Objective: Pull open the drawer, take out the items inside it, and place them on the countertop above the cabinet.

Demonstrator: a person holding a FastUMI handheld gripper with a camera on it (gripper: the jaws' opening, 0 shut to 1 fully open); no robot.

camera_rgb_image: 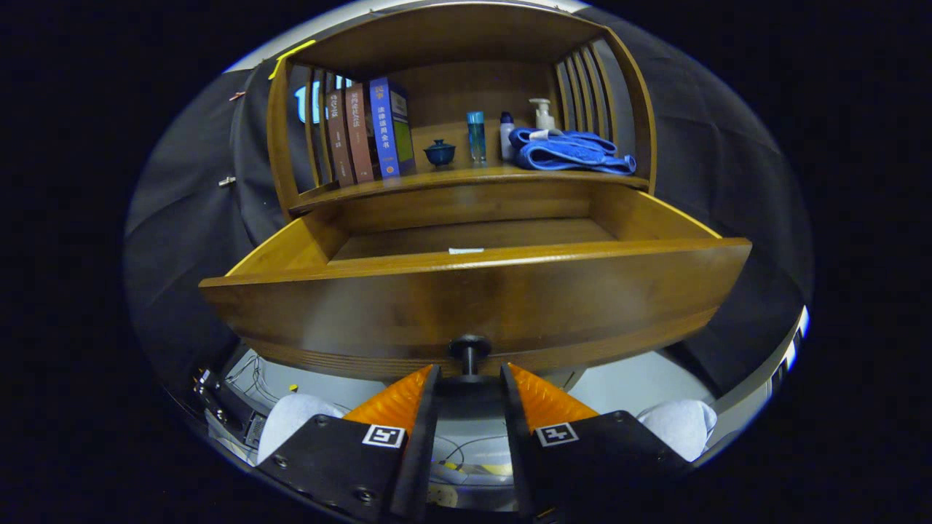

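Currently, status from my gripper cam:

Gripper: my gripper point(470, 378) sits low and near, just under the drawer front, fingers parted with a clear gap between them, gripping nothing.
Knob: dark round knob point(470, 348) on the bottom centre of the drawer front, just ahead of my fingertips and lined up with the gap; I can't tell if either tip touches its stem.
Drawer: wooden drawer point(473, 291) is pulled well out toward me, front panel near, side walls running back to the cabinet.
Drawer contents: bare wood floor where I can see it; one small white slip or tag point(466, 250) shows just behind the front lip, can't tell what it is. The near part of the floor is hidden by the front panel.
Countertop: wooden countertop point(451, 177) above the drawer, inside the open-fronted cabinet with slatted sides.
On countertop, left: upright books point(370, 131).
On countertop, middle: small dark blue lidded cup point(440, 153), then a blue bottle point(476, 135) to its right.
On countertop, right: white bottle point(507, 135), pump dispenser point(542, 114) behind a folded blue towel point(571, 153).
Below drawer: pale floor with loose cables point(244, 371) at near left.
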